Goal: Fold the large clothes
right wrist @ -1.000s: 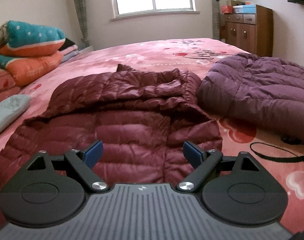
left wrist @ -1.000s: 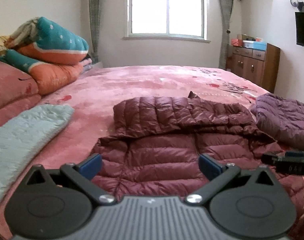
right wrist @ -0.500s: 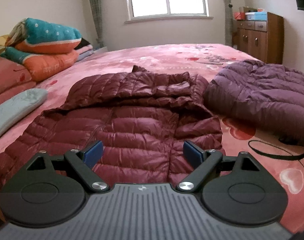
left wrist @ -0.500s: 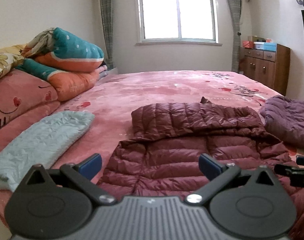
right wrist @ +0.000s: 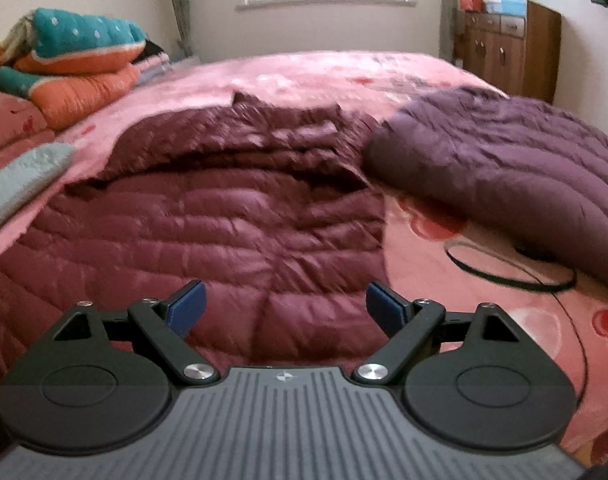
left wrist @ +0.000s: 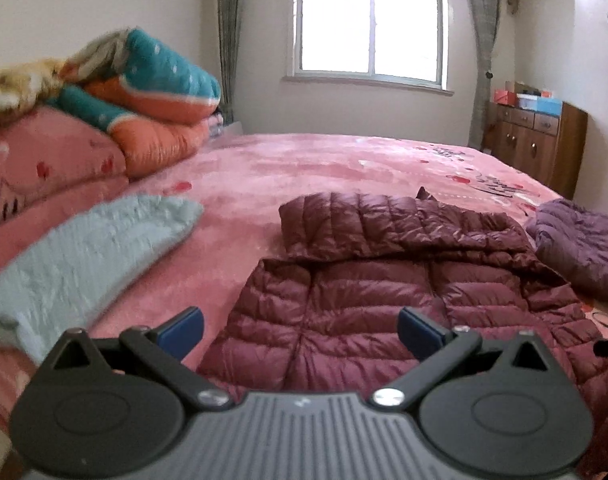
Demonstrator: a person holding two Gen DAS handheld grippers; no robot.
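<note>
A maroon quilted down jacket [left wrist: 384, 288] lies flat on the pink bed, its hood and upper part folded over at the far end; it also shows in the right wrist view [right wrist: 208, 224]. My left gripper [left wrist: 300, 330] is open and empty, above the jacket's near left hem. My right gripper [right wrist: 286, 308] is open and empty, above the jacket's near right hem. A purple down jacket [right wrist: 504, 172] lies bunched to the right, also at the right edge of the left wrist view [left wrist: 584, 240].
A pale green folded towel [left wrist: 88, 256] lies left of the jacket. Stacked teal and orange quilts [left wrist: 156, 108] and pink pillows sit at the far left. A black cord [right wrist: 512, 268] lies on the bed right of the jacket. A wooden cabinet [right wrist: 508, 48] stands by the right wall.
Both grippers have pulled back and shifted left; the left view now shows more of the towel and pillows. The jacket has not moved. Both stay open.
</note>
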